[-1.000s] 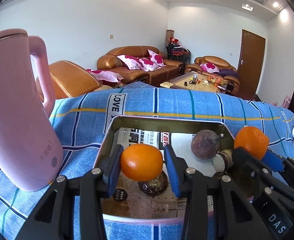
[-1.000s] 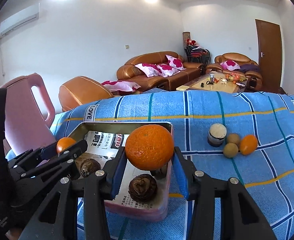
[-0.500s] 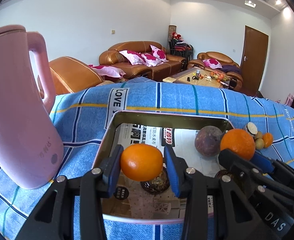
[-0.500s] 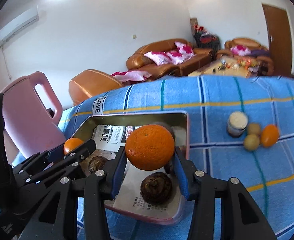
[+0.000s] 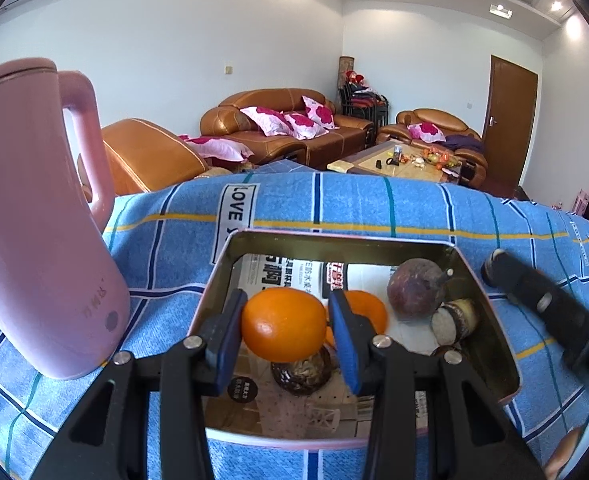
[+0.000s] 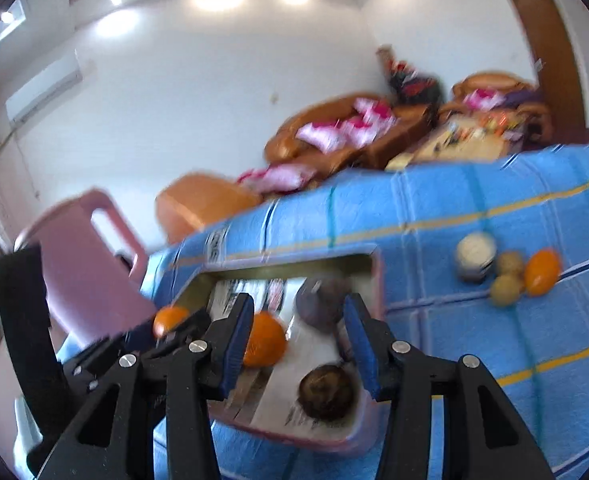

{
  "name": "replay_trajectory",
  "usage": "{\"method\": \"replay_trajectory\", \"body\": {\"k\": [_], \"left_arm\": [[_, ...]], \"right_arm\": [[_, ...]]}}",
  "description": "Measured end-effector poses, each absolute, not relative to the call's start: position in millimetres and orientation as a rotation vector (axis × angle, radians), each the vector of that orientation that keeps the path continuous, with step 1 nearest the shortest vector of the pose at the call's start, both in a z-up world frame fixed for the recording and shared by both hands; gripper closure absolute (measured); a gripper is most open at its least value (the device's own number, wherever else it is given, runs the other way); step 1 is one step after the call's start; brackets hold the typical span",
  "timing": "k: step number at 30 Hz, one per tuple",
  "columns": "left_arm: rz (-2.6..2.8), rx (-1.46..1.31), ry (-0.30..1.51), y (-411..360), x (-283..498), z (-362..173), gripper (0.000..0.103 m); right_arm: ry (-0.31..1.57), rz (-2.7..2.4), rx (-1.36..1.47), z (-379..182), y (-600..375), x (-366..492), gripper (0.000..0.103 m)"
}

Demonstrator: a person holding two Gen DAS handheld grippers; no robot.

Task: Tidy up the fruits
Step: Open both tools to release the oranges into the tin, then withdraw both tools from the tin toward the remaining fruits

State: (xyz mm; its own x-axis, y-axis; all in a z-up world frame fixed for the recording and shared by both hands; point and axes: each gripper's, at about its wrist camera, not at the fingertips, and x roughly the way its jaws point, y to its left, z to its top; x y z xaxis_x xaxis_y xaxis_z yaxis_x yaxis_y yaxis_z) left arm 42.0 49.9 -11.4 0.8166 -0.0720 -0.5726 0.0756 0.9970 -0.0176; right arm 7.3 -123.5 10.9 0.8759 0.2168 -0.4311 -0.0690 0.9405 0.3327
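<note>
sensibly, the left gripper (image 5: 285, 330) clenches an orange (image 5: 283, 325) above the tin tray (image 5: 490, 320), ready to drop it, while the right gripper (image 6: 297, 340), released and empty, leaves another orange (image 6: 264, 340) lying at nine o'clock inside the tray.

The right gripper (image 6: 298, 344) has let go of its orange (image 6: 264, 340), which now lies in the tray (image 6: 376, 280), lower left of centre. Its jaws now stand apart, empty, and its view is tilted and blurred.
</note>
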Motion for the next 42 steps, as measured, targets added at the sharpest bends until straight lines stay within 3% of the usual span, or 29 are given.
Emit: {"method": "replay_trajectory", "body": {"k": [3, 5, 17, 22, 24, 25, 28, 42], "left_arm": [[-0.093, 0.019, 0.61, 45.3, 41.6, -12.1, 0.059], [-0.101, 0.031, 0.627, 42.1, 43.8, -14.5, 0.059], [-0.128, 0.037, 0.68, 35.9, 48.9, -21.6, 0.056], [-0.09, 0.047, 0.614, 34.7, 38.7, -15.3, 0.006], [-0.096, 0.035, 0.575, 34.6, 33.0, -11.3, 0.0], [-0.098, 0.035, 0.562, 34.1, 30.8, -10.0, 0.0], [-0.092, 0.058, 0.542, 29.9, 28.2, -8.1, 0.0], [-0.019, 0.102, 0.458, 21.9, 14.6, -1.6, 0.0]], "right_arm": [[0.416, 0.065, 0.289, 18.2, -127.2, -2.2, 0.052], [0.406, 0.037, 0.273, 18.5, -125.8, -3.0, 0.041], [0.398, 0.001, 0.236, 18.2, -121.4, -6.8, 0.041], [0.406, -0.005, 0.247, 17.2, -123.5, -7.7, 0.041], [0.389, -0.022, 0.246, 18.5, -125.4, -10.1, 0.041], [0.38, -0.036, 0.244, 19.2, -126.6, -11.3, 0.04], [0.355, -0.085, 0.243, 20.1, -131.2, -14.4, 0.024], [0.316, -0.196, 0.221, 18.7, -135.2, -21.5, 0.023]]}}
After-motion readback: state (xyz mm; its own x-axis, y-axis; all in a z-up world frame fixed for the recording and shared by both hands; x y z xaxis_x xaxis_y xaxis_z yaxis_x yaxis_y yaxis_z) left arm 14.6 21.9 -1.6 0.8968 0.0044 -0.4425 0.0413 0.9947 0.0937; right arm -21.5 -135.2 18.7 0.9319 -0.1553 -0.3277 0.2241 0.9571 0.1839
